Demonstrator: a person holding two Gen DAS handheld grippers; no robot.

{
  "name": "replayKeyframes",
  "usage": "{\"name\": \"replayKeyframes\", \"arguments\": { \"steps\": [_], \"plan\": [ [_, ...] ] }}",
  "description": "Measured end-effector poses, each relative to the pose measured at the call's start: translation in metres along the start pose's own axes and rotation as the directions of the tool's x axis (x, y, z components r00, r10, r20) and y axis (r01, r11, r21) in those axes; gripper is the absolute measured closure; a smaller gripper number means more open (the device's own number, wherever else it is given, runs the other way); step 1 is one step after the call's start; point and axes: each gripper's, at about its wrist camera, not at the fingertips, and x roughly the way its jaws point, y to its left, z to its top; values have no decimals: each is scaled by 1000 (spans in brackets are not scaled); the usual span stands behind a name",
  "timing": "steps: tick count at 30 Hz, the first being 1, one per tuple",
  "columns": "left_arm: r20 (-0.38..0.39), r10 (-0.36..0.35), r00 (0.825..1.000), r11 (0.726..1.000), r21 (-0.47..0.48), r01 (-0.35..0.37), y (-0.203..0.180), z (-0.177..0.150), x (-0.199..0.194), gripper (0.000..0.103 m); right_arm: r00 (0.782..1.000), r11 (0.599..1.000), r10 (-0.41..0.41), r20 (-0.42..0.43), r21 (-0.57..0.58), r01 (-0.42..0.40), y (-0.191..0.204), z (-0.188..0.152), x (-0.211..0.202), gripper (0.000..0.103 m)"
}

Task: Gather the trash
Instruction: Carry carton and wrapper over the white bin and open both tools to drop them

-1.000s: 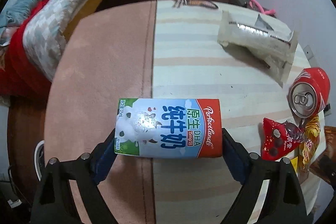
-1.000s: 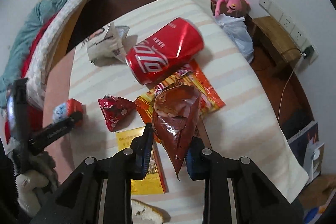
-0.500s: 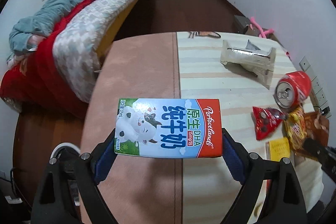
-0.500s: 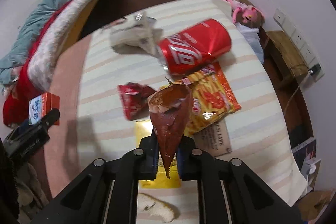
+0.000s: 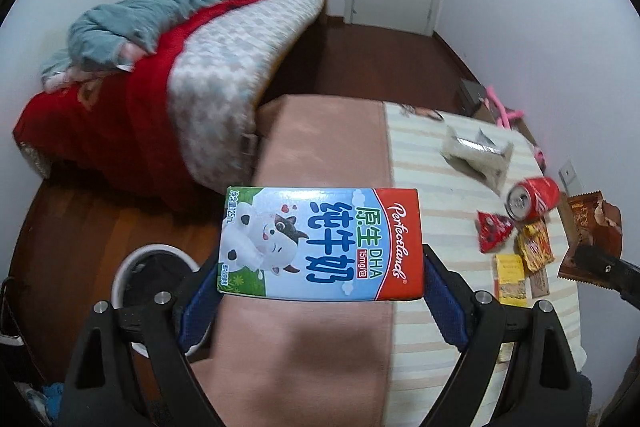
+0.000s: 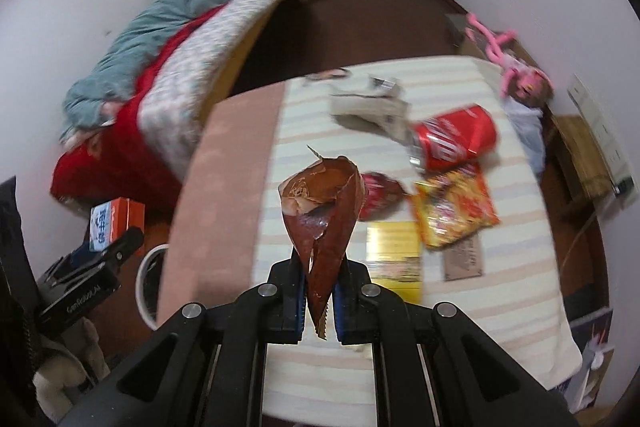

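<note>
My left gripper [image 5: 320, 291] is shut on a blue, white and red milk carton [image 5: 322, 243], held sideways above the table's pink-covered left part [image 5: 320, 147]. My right gripper [image 6: 318, 287] is shut on a crumpled brown wrapper [image 6: 324, 211], lifted over the striped tablecloth [image 6: 460, 307]. On the cloth lie a red soda can [image 6: 456, 143], a small red packet [image 6: 380, 195], an orange snack bag [image 6: 456, 207], a yellow packet [image 6: 394, 255] and a pale torn wrapper [image 6: 368, 107]. The right wrist view shows the carton [image 6: 116, 223] at far left; the left wrist view shows the brown wrapper [image 5: 592, 227] at far right.
A white-rimmed bin [image 5: 132, 275] with a dark liner stands on the wooden floor left of the table, below my left gripper. A bed [image 5: 180, 67] with red and grey-blue covers fills the far left. A pink toy [image 6: 516, 75] and wall sockets [image 6: 600, 131] lie on the right.
Both grippers have risen away from the table and tilted up, showing more of the room. The right jaws closed tight on the brown wrapper and lifted it. The bin has come into view.
</note>
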Motion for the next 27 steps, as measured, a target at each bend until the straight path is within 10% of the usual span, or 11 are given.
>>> {"name": "replayKeyframes", "arguments": {
  "steps": [8,17,27],
  "plan": [
    [49,94,994,994,-57,-91,88,9,-37,14,987,976,159,-27,-148,-161,120,5,18,93],
    [-115,75,991,971,-216,-99,221,-12,5,14,927,909,258,-271,-256,-328,270,-25,131,93],
    [-387,-119,914,908,-414,-58,341,-53,145,12,812,907,161,-562,-241,-346,355,-89,304,93]
  ]
}}
